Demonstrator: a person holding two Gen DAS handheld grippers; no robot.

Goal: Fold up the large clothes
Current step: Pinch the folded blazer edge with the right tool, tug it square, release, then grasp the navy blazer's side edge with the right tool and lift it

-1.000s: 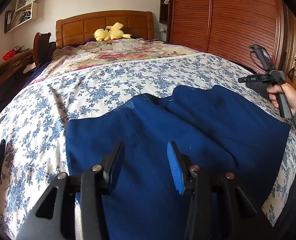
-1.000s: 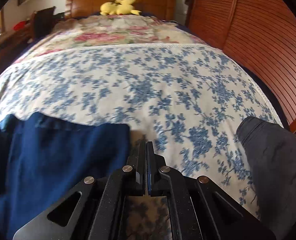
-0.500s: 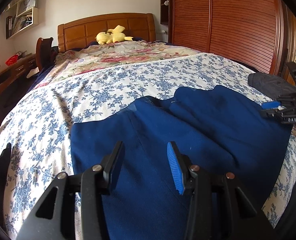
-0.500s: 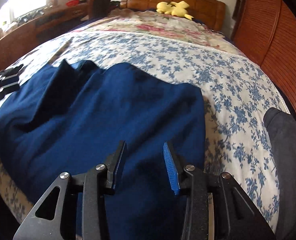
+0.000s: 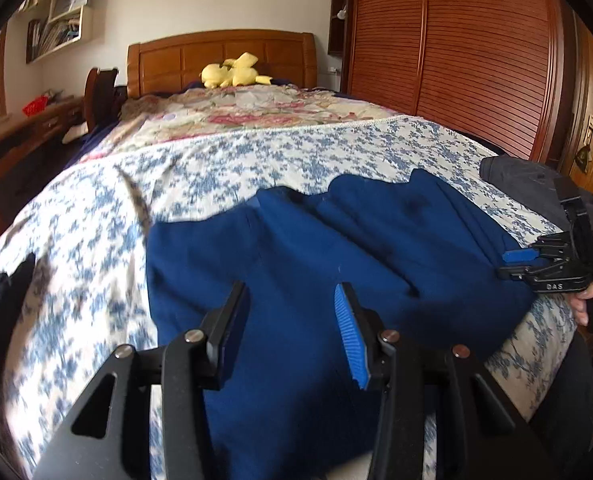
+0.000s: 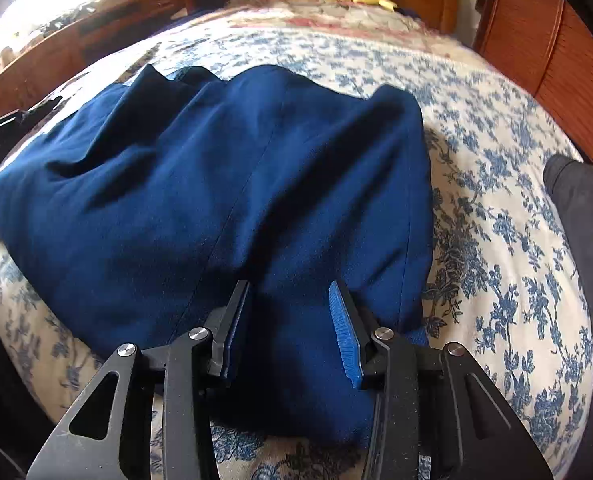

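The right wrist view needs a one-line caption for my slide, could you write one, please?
Open right gripper poised over a navy garment spread on the floral bedspread.

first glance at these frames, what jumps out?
The navy blue garment dominates, spread across the near end of the bed's blue-floral bedspread. Both grippers hang open over it: the left gripper above its near edge, the right gripper above its right side. Further off, a yellow plush toy sits against the wooden headboard, and a dark grey garment lies at the bed's right edge.
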